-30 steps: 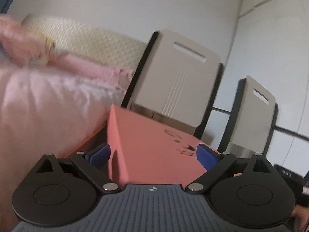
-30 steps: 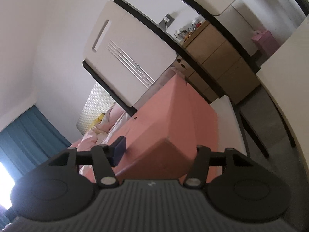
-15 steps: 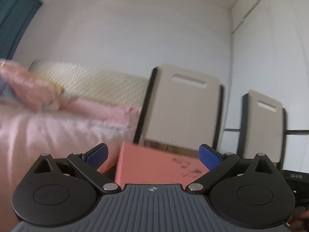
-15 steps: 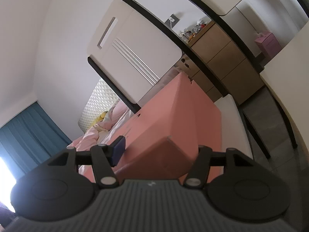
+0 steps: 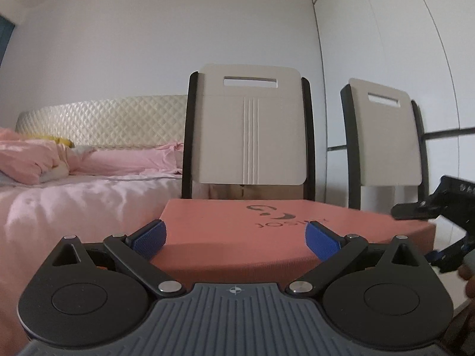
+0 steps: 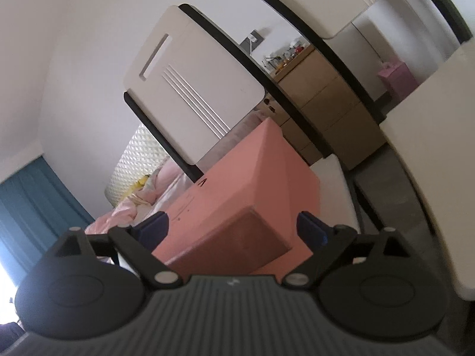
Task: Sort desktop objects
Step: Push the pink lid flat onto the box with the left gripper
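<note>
Pink box (image 5: pixel 267 231) lies flat and level in front of the left gripper (image 5: pixel 236 238), printed logo on its top face, near edge sitting between the blue-padded fingers (image 5: pixel 148 238). Those fingers stand spread wide, released, with a gap showing at the pads on both sides; the box is not clamped there. From the right wrist view the same box (image 6: pixel 237 207) appears tilted, one corner aimed at the right gripper (image 6: pixel 234 230). Its jaws have just been opening; the fingers (image 6: pixel 310 228) now stand wide and clear of the box sides, the corner between them but not pressed. What the box rests on I cannot tell. The right gripper's black body (image 5: pixel 445 207) shows at the box's far right end in the left view. Behind: two white chairs with black frames (image 5: pixel 249 130), a bed with pink bedding (image 5: pixel 74 184), quilted headboard (image 5: pixel 104 118). Wooden drawers (image 6: pixel 326 109) and a white worktop (image 6: pixel 439 154) show to the right.
</note>
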`<state>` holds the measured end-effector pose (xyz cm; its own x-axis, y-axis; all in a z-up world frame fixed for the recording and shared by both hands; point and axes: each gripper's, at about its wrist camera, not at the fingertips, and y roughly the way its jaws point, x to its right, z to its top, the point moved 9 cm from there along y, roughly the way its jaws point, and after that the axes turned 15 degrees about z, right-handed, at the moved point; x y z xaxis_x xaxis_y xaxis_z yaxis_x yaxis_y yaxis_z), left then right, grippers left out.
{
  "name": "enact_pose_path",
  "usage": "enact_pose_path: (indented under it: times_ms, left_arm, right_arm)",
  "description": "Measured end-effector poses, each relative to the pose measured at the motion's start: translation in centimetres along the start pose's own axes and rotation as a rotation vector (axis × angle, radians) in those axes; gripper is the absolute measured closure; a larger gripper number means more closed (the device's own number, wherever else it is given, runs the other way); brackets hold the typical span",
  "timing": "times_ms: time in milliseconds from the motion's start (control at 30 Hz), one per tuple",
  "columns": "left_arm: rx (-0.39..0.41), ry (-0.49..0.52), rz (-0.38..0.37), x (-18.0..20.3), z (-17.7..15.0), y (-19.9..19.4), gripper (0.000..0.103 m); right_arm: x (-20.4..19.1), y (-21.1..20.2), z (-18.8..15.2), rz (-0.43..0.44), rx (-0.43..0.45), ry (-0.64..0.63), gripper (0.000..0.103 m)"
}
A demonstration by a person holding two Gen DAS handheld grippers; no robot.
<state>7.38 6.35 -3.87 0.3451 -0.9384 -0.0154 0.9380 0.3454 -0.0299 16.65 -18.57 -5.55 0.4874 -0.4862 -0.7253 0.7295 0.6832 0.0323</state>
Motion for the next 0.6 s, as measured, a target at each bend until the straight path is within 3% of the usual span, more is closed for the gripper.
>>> enact_pose_path:
  times_ms: [200,333,467,600]
  left_arm:
    - [0.006,-0.003,0.008,-0.2,0.0,-0.3,0.002]
    - [0.012,-0.007,-0.009,0.0,0.1,-0.5,0.002]
    - [0.009,-0.013,0.003,0.0,0.1,-0.6,0.002]
    - [0.004,-0.027,0.035,-0.5,0.2,-0.5,0.002]
  right_arm:
    - [-0.3,-1.4,0.8,-0.044,-0.008,-0.098,0.009]
    - [-0.9,-1.5,0.9,-0.069,-0.03,-0.198,0.019]
    - [-0.6,-1.1,0.6,-0.029,-0.028,-0.154,0.036]
    - [-0.7,-1.2,0.5,-0.023,-0.016,-0.139,0.038]
